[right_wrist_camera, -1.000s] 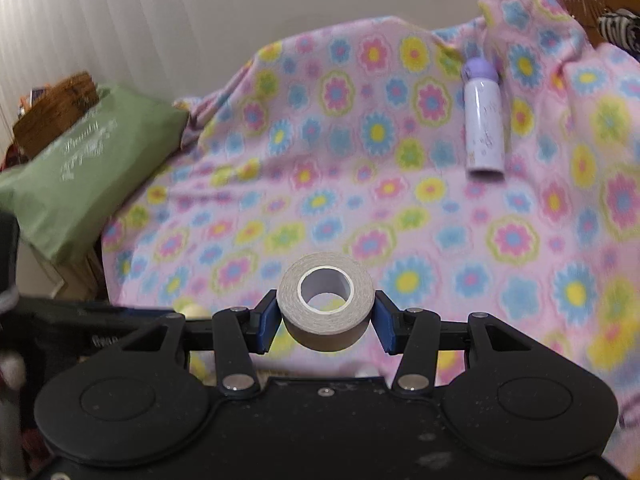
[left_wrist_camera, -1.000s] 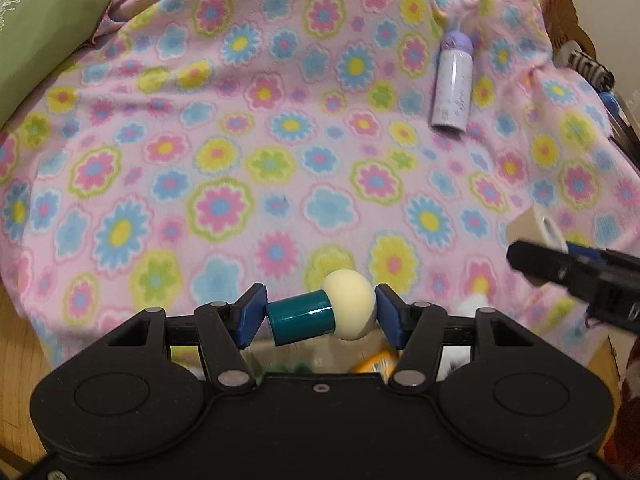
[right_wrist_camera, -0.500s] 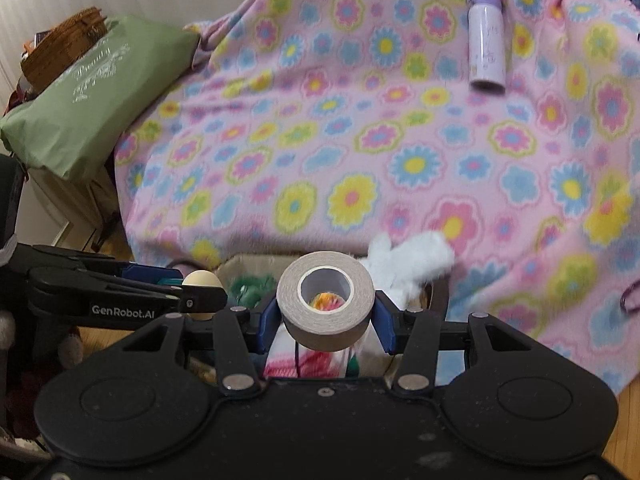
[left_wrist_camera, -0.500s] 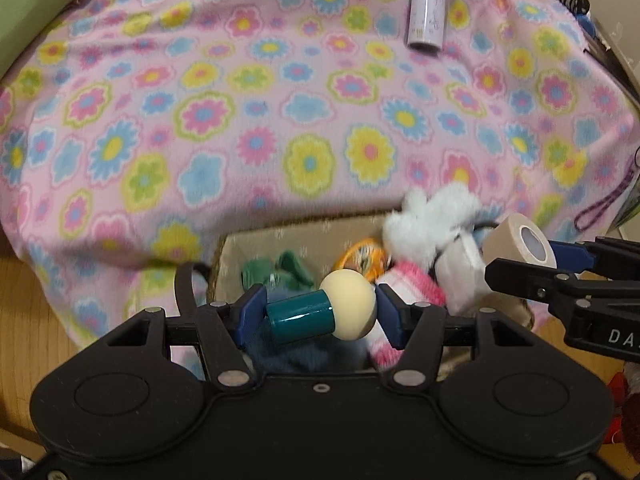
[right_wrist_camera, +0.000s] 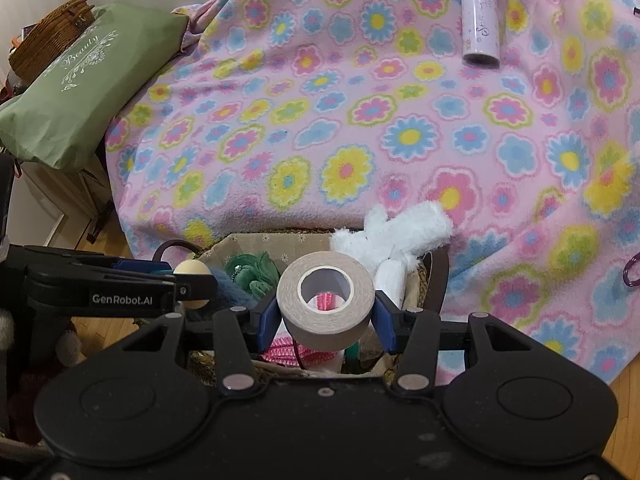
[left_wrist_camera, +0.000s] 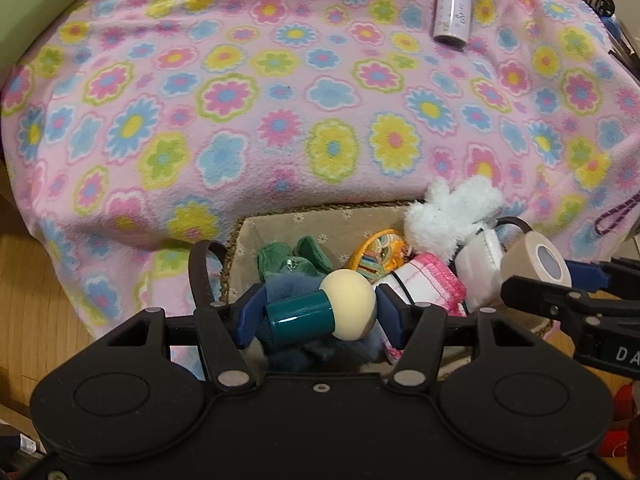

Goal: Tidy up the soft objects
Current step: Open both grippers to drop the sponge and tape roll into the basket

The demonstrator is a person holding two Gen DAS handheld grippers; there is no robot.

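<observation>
1. A teal-and-cream peg toy (left_wrist_camera: pixel 320 312) was seen clamped crosswise between the pads of the left gripper (left_wrist_camera: pixel 318 314).
2. A roll of tape (right_wrist_camera: pixel 326 300) was gripped by the right gripper (right_wrist_camera: pixel 326 312) — its hollow core faced the camera.
3. Directly beneath both grippers a lined basket (left_wrist_camera: pixel 288 224) was found, in which a white plush (left_wrist_camera: pixel 452 216), a green plush (left_wrist_camera: pixel 296 260) and a pink knitted item (left_wrist_camera: pixel 432 276) were piled.
4. Far ahead of the grippers, a lilac bottle (right_wrist_camera: pixel 479 20) was laid on the flowered blanket (right_wrist_camera: pixel 360 120).
</observation>
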